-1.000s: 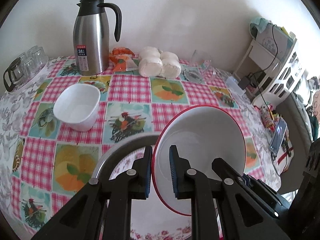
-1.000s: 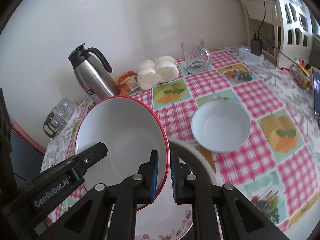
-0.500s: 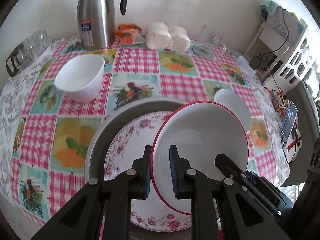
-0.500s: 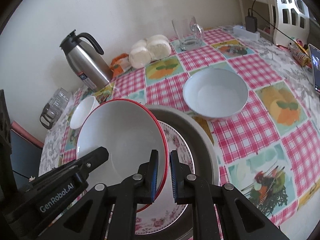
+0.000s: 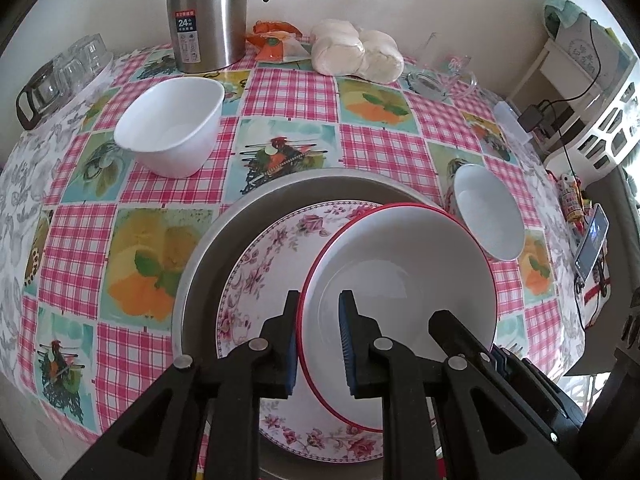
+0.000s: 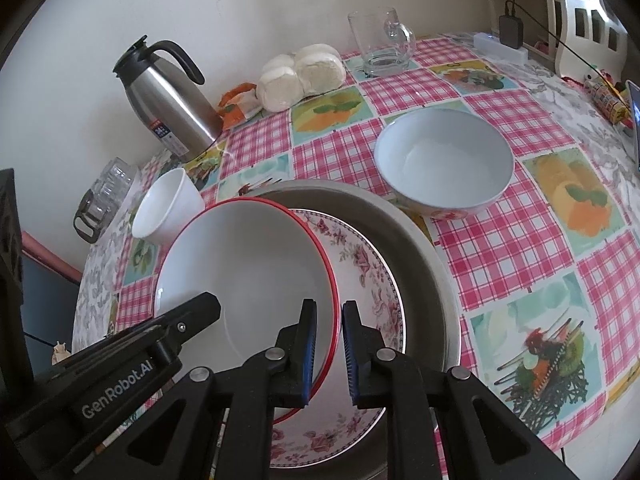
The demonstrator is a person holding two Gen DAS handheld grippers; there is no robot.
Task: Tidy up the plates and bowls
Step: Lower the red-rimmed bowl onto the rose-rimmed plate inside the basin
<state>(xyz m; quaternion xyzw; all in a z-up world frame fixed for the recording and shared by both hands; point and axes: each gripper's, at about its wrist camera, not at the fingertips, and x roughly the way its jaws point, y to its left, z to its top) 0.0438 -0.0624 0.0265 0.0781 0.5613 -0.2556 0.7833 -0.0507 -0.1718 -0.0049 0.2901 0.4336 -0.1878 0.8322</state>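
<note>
left gripper (image 5: 319, 338) and right gripper (image 6: 329, 342) each nearly closed, pinching opposite rims of red-rimmed bowl (image 5: 400, 276). bowl directly ahead of fingers, over floral plate (image 5: 268, 264) inside grey basin (image 5: 208, 248). white bowl (image 5: 170, 132) far ahead-left of left gripper; pale bowl (image 6: 444, 164) ahead-right of right gripper.

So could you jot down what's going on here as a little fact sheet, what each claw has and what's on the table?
left claw: gripping the left rim of the red-rimmed bowl
right claw: gripping the same bowl's right rim
under the bowl: floral plate inside a grey metal tray
still loose: white deep bowl, white round bowl
other items: steel thermos, glass mug
</note>
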